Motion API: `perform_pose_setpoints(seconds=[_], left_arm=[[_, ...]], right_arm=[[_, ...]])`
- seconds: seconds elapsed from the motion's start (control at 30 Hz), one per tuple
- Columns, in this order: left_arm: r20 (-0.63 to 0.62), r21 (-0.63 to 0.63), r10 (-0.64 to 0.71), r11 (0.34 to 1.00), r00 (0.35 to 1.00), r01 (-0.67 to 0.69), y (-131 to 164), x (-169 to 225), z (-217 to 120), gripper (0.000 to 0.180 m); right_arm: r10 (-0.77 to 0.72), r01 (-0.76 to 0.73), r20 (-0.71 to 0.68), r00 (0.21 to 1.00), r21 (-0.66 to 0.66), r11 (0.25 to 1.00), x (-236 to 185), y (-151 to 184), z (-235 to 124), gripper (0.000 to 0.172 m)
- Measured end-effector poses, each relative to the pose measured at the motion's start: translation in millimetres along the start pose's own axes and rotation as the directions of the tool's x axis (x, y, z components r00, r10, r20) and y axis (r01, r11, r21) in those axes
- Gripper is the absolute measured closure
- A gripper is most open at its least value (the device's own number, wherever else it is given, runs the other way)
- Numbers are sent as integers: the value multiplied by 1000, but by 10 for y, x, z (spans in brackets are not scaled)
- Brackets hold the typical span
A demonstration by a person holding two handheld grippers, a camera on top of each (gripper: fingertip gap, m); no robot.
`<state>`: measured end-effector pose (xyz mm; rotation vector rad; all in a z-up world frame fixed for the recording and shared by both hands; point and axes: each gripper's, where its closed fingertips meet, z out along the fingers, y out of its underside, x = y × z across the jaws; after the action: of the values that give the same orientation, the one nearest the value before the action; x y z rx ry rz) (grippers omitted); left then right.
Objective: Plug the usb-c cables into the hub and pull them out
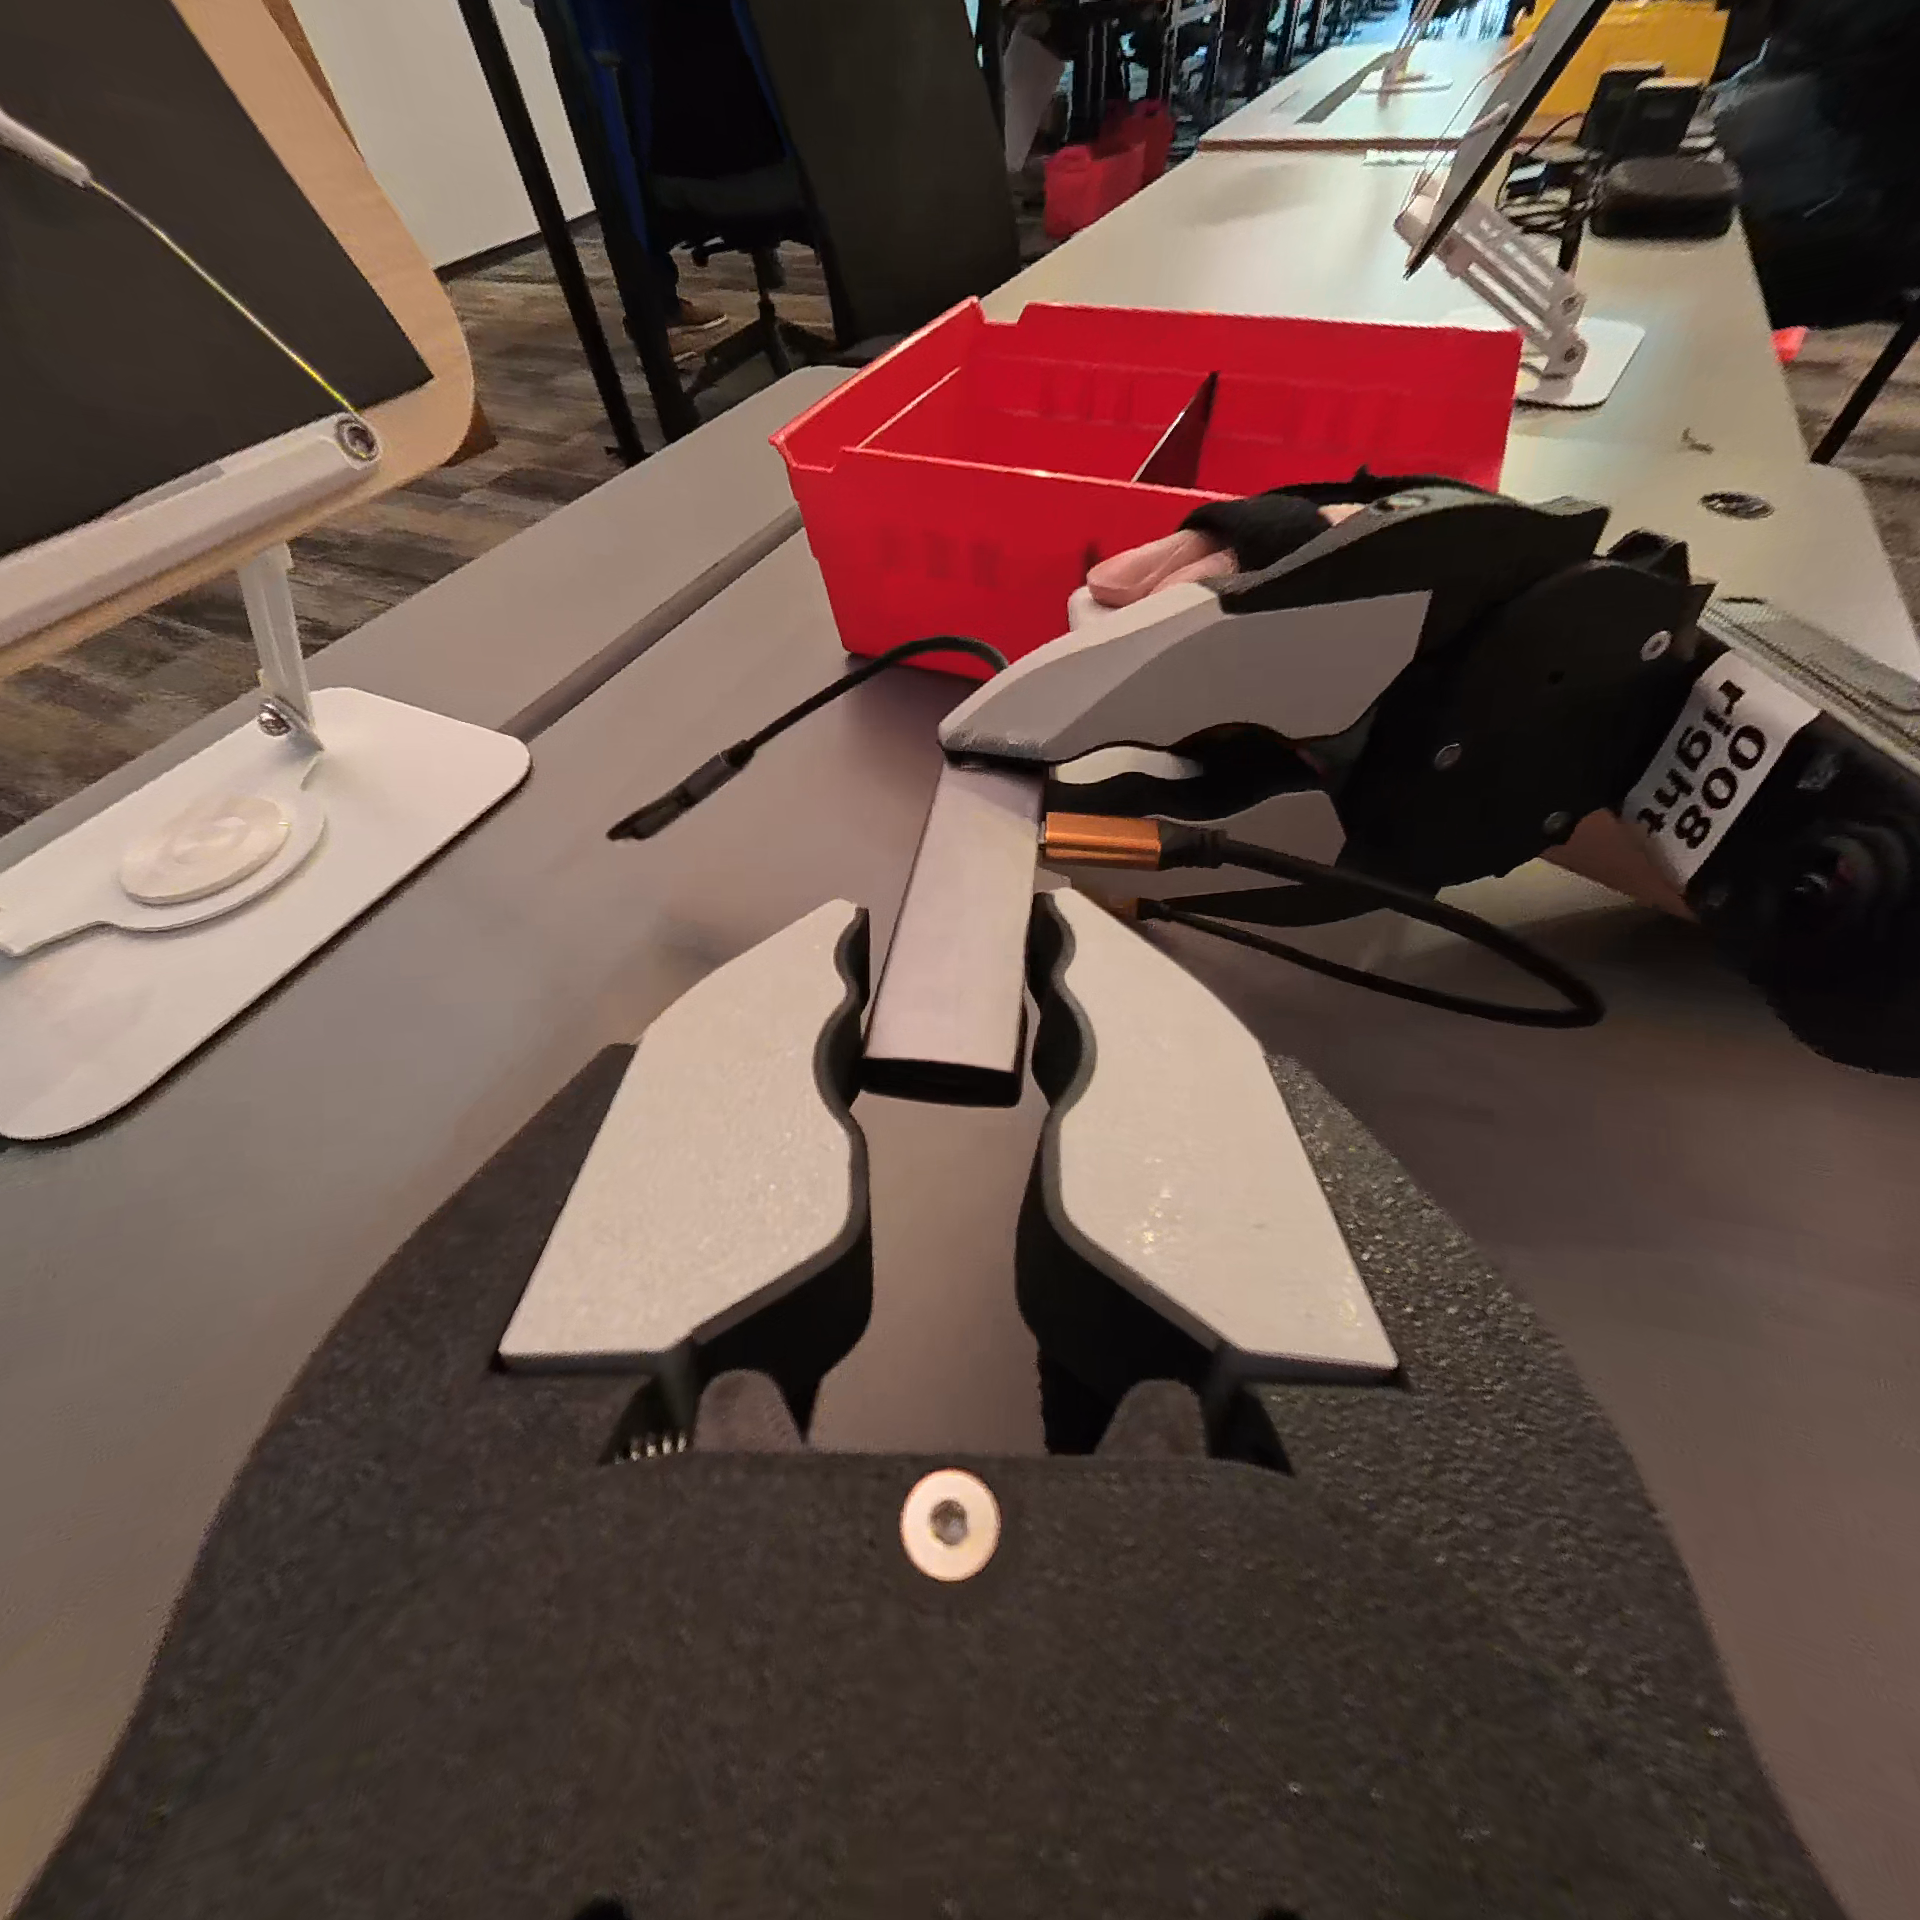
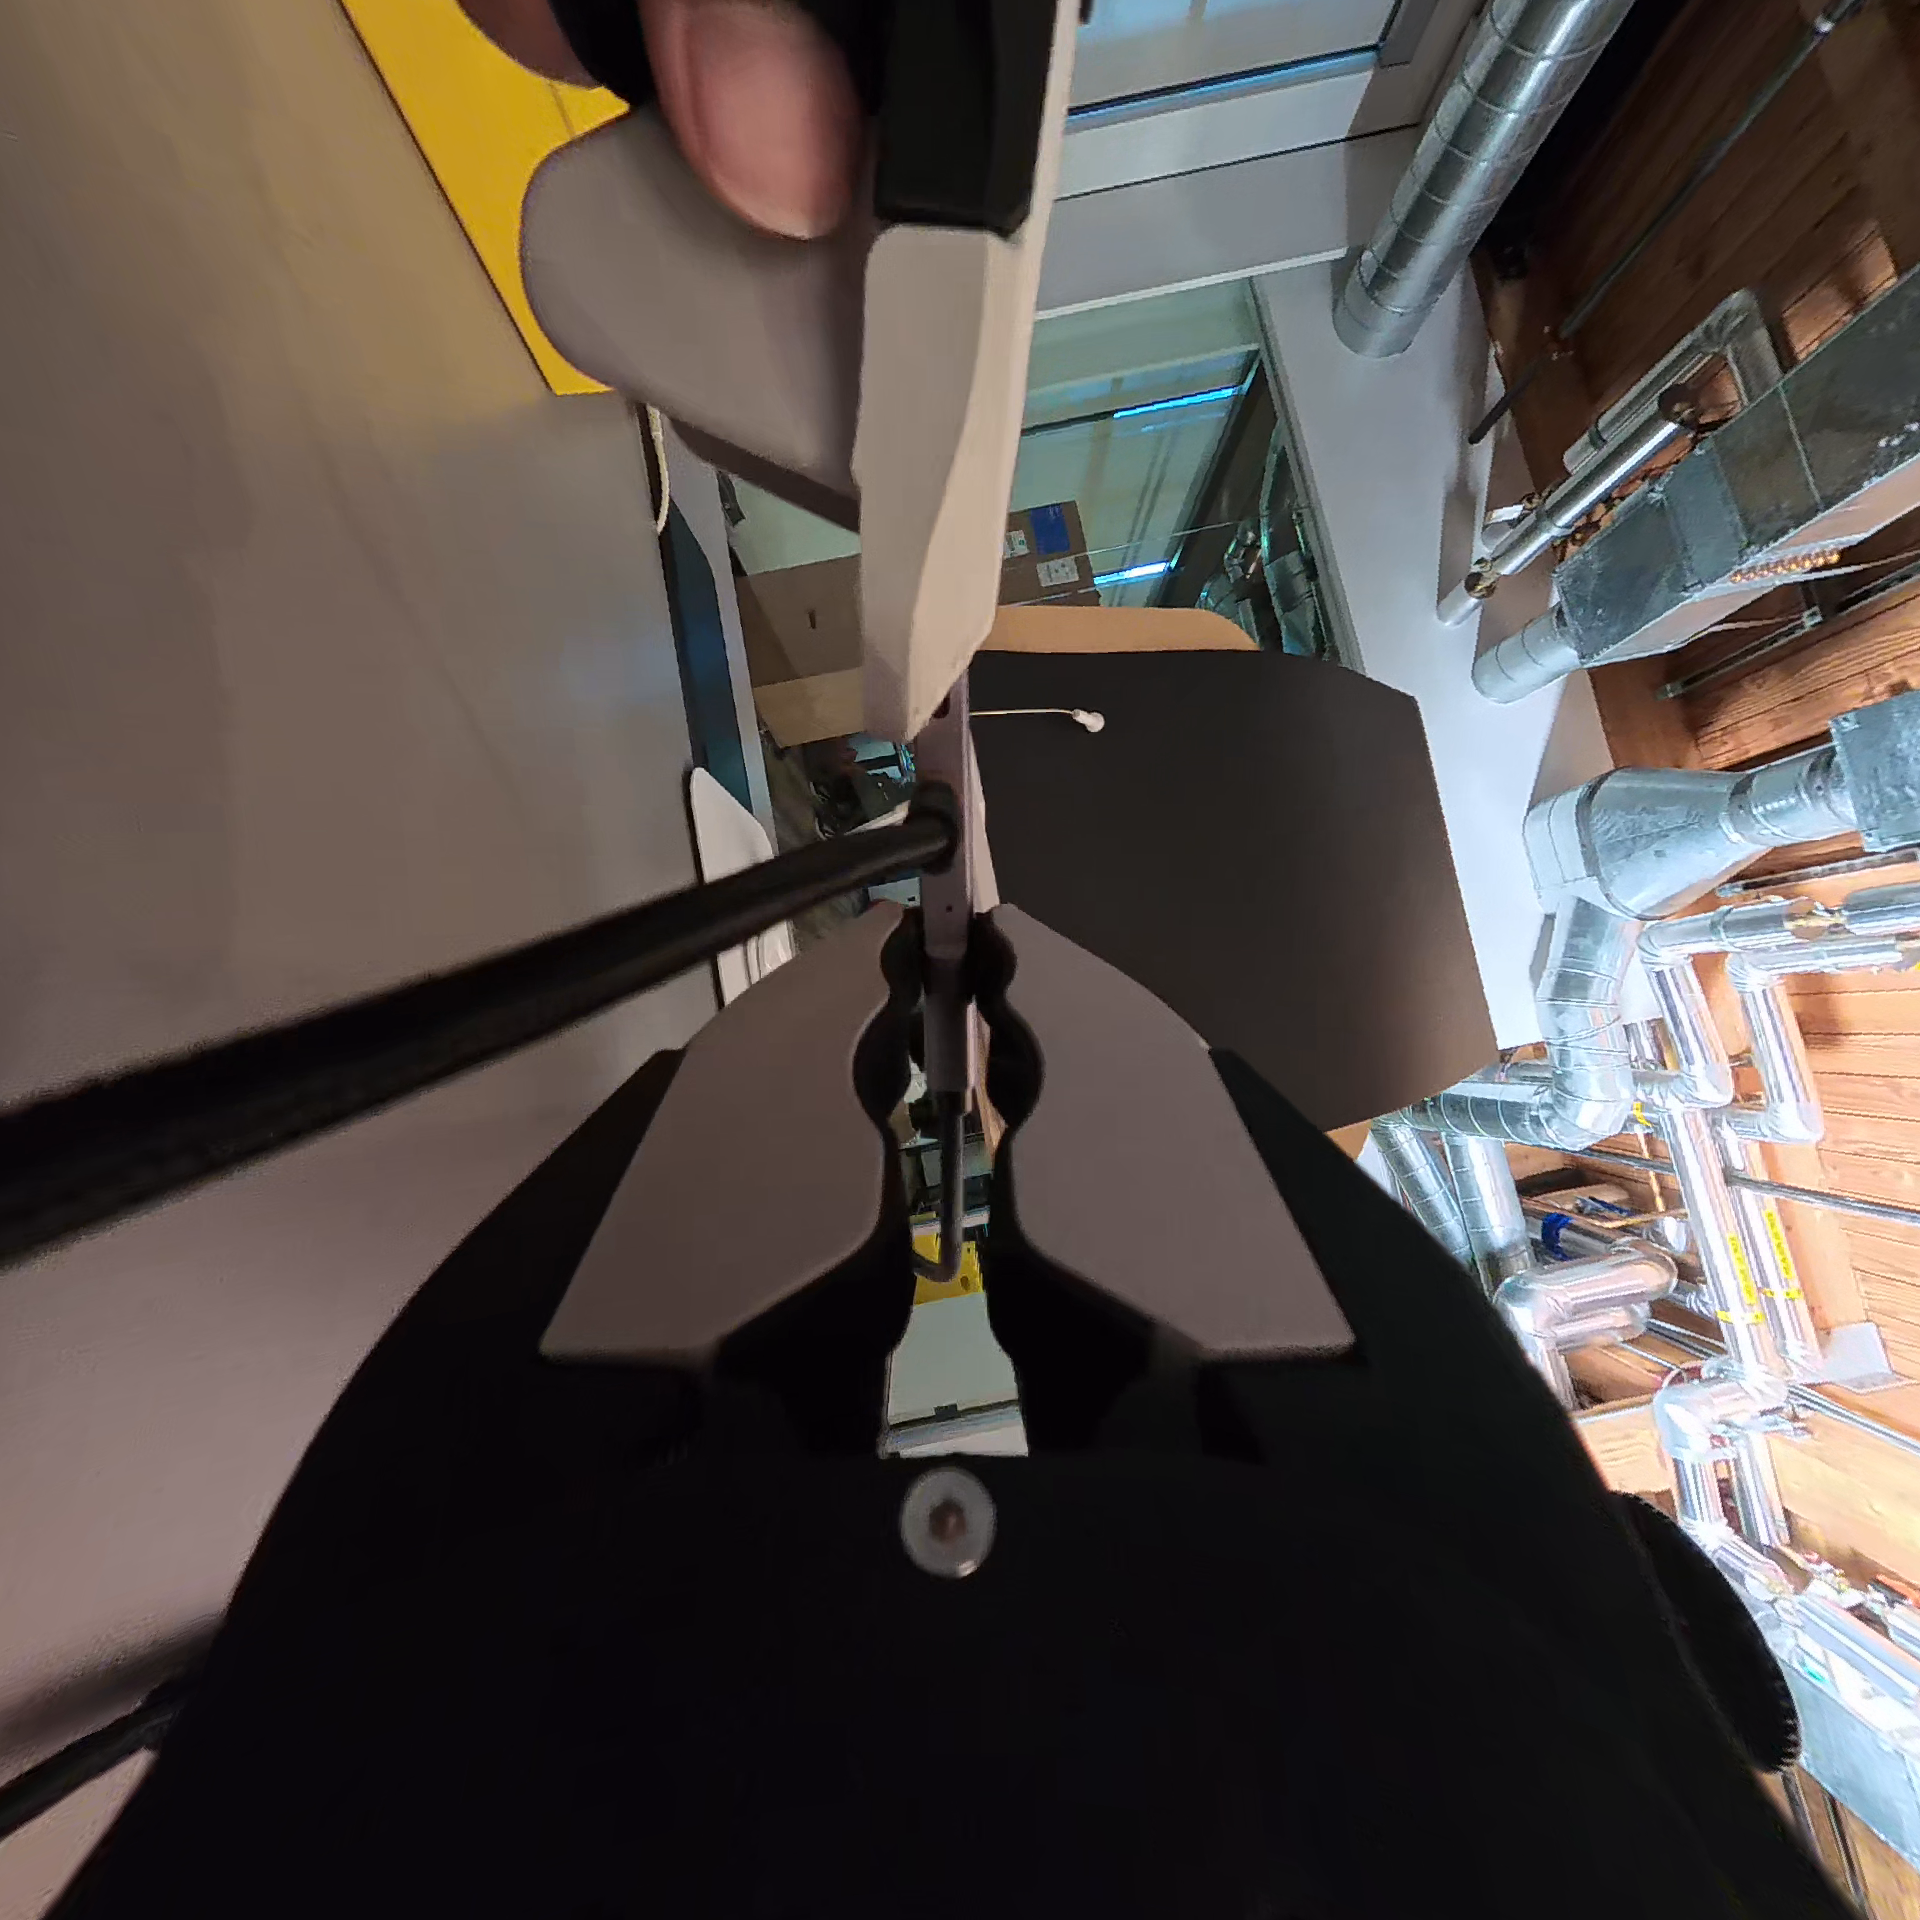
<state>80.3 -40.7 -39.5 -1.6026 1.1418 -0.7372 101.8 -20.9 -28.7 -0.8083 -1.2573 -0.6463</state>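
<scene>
We have the hub (image 1: 961,935), a slim grey bar, clamped at its near end by the left gripper (image 1: 948,997); its jaws stand partly open, both pads pressing the bar's long sides. The hub's long axis runs straight ahead from those jaws, lifted off the dark surface (image 1: 520,1091); the right gripper (image 1: 997,764) reaches in from the right and meets the bar's far end crosswise. Its jaws are nearly shut; in the right wrist view they pinch the hub's thin edge (image 2: 948,977), not a plug. One cable with an orange plug (image 1: 1101,840) sits in the hub's right side, just below the right jaws; its black cord (image 1: 1455,935) loops away to the right. A second black cable (image 1: 748,758) lies loose on the surface, left of the hub and before the red bin (image 1: 935,540). We judge the right gripper nearer the orange plug; a pull would run sideways, square to the bar.
</scene>
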Motion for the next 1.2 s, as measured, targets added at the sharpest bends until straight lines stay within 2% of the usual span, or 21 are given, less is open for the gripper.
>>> perform_pose_setpoints(seconds=[0.23,0.63,0.77,0.97,1.2], left_arm=[[-4,-72,33,997,999,-33,134,-6,30,154],[-13,-32,-4,999,1000,3,125,-14,95,153],[-17,-52,-16,999,1000,15,169,-10,130,140],[-56,74,-51,996,997,55,-40,22,16,142],[-66,79,-69,994,995,74,-27,9,6,146]], right_arm=[[-42,42,6,999,-7,999,-39,11,5,162],[-69,69,-19,997,-28,997,-8,61,3,161],[-61,61,-24,998,-2,998,13,-5,-3,162],[-68,68,-22,997,-10,998,5,26,1,162],[-77,77,-30,997,-5,997,15,5,-1,162]])
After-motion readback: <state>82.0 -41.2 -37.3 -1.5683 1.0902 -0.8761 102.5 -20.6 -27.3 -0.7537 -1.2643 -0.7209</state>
